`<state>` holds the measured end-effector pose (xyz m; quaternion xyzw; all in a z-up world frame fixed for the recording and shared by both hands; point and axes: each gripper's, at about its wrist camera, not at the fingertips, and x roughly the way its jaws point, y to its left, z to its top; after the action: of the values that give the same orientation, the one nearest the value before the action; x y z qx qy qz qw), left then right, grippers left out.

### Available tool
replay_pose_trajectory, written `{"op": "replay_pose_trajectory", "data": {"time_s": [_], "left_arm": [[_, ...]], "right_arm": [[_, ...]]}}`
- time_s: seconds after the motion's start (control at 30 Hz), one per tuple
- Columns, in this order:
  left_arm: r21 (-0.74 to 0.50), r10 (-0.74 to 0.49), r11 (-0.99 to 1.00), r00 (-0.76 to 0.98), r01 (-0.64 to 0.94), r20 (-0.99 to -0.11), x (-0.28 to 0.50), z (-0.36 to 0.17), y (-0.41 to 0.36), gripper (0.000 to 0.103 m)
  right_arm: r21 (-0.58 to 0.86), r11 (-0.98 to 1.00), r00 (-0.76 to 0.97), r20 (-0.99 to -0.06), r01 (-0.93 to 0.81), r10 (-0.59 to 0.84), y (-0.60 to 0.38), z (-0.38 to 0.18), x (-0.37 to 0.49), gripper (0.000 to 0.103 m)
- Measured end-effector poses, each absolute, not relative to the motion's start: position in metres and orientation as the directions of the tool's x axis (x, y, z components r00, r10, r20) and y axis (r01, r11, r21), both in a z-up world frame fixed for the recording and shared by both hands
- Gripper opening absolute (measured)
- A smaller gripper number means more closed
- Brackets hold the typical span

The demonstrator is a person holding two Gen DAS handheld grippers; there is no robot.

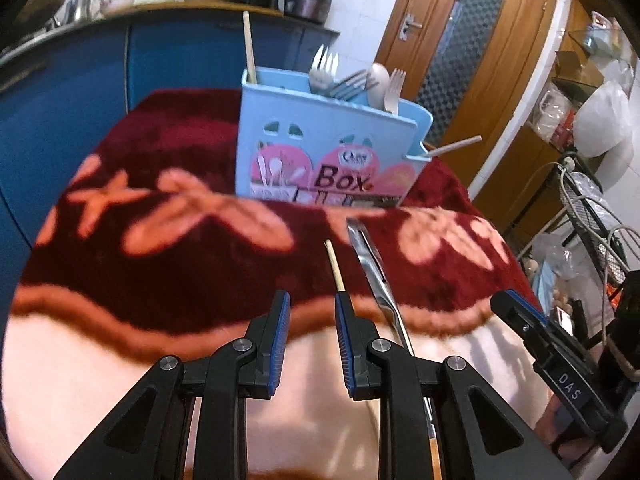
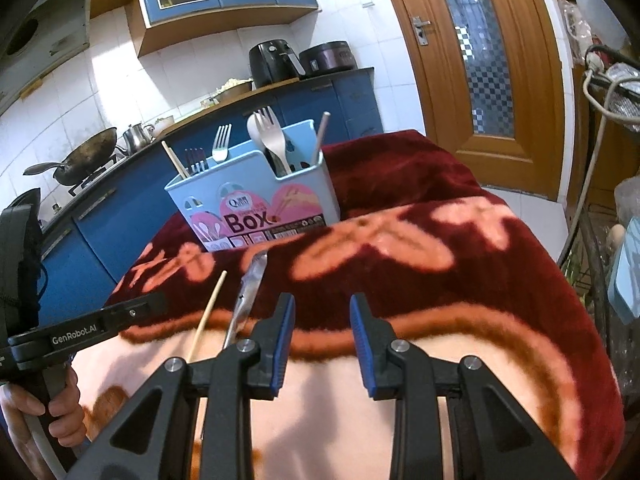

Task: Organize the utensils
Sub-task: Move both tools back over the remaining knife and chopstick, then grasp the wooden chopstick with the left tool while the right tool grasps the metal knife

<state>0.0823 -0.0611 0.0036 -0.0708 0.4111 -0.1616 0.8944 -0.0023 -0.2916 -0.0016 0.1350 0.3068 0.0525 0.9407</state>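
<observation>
Chopstick and knife lie just right of the empty left claw.

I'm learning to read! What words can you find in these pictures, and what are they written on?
"Box": on the blue utensil holder, pink label.
"GenRobot.AI": on the left gripper, on its side.
"DAS": on the right gripper, on its side.
Logo above "Box" and the small print below it: too small and blurred to read.
</observation>
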Motion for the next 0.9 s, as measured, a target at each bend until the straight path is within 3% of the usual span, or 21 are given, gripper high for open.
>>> {"op": "replay_pose_trajectory", "data": {"time_s": [0.9], "left_arm": [[-0.291,-0.402,0.906,0.410,0.306,-0.819,0.094,-0.021,-0.101,0.021]], "right_arm": [[0.342,0.940,0.789,-0.576,-0.004,0.214,-0.311,-0.017,-0.005,0.033]]}}
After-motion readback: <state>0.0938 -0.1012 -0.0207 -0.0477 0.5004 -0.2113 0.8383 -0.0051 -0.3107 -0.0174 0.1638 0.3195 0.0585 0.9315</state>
